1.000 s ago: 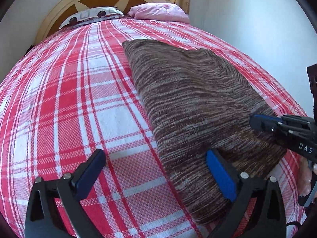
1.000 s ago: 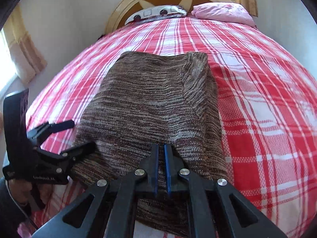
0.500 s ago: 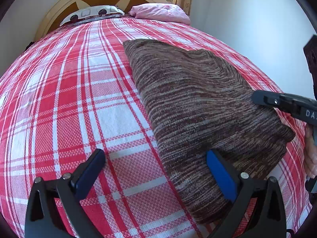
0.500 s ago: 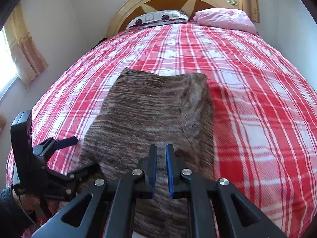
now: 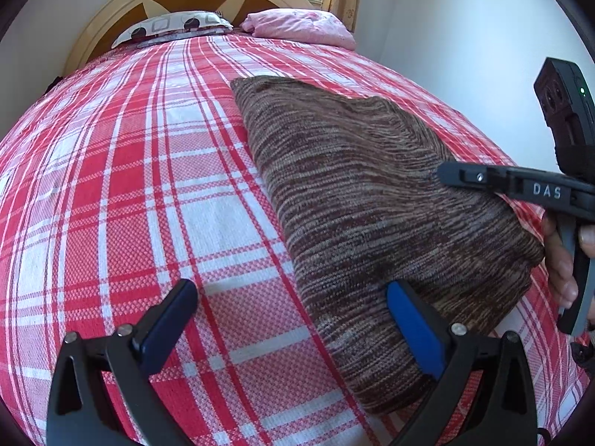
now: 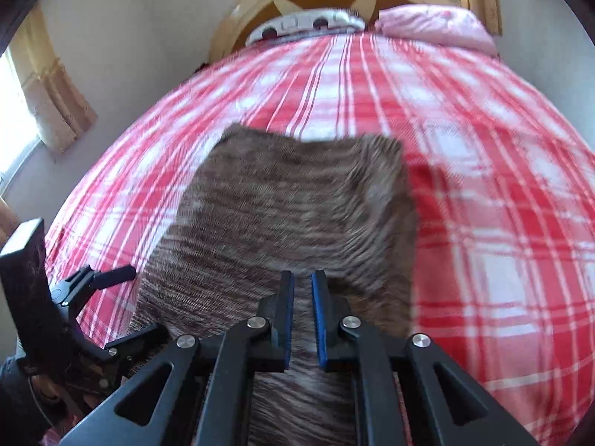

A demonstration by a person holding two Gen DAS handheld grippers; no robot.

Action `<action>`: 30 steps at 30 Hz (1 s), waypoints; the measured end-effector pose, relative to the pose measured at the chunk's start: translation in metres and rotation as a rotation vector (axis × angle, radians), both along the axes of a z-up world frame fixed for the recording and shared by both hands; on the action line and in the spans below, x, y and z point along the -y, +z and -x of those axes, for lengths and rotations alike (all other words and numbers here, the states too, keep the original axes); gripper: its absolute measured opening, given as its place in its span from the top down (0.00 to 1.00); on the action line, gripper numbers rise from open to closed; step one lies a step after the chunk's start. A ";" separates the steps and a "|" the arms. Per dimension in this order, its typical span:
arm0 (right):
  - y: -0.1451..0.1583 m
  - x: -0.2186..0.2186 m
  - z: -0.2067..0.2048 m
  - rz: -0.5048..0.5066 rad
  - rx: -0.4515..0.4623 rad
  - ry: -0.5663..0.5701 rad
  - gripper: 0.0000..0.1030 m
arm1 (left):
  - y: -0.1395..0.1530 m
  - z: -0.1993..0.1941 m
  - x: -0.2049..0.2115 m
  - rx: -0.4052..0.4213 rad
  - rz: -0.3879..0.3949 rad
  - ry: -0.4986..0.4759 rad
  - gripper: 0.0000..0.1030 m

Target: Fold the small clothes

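Note:
A folded brown striped knit garment [image 5: 364,204] lies on the red plaid bedspread [image 5: 111,186], toward the bed's right side. My left gripper [image 5: 292,290] stands wide open low over its near left edge, one blue pad above the cloth and the other above the bedspread. In the right wrist view the garment [image 6: 297,204] lies ahead, and my right gripper [image 6: 302,278] hovers over its near end. Its jaws are opening, with a narrow gap between them and no cloth pinched. The right gripper [image 5: 446,176] also shows side-on in the left wrist view, and the left gripper [image 6: 143,299] shows at the far left.
A wooden headboard [image 5: 193,0], a patterned pillow [image 5: 167,28] and a pink pillow [image 5: 297,26] stand at the far end. A white wall [image 5: 465,37] runs along the bed's right side. A hand [image 5: 557,260] holds the right gripper's handle. Curtains [image 6: 48,104] hang at left.
My right gripper has pulled back and lifted off the garment's near end, and its shut jaws have parted slightly. The left gripper has stayed put and open.

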State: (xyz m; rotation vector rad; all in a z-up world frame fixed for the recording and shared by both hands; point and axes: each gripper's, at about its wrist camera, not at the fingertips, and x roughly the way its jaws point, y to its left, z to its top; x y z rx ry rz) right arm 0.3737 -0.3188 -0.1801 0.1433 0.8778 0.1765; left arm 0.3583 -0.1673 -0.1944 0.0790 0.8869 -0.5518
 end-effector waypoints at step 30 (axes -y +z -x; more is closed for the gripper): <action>-0.022 0.050 -0.084 -0.303 -0.022 -0.064 0.76 | 0.006 -0.003 0.004 -0.165 0.223 -0.088 0.80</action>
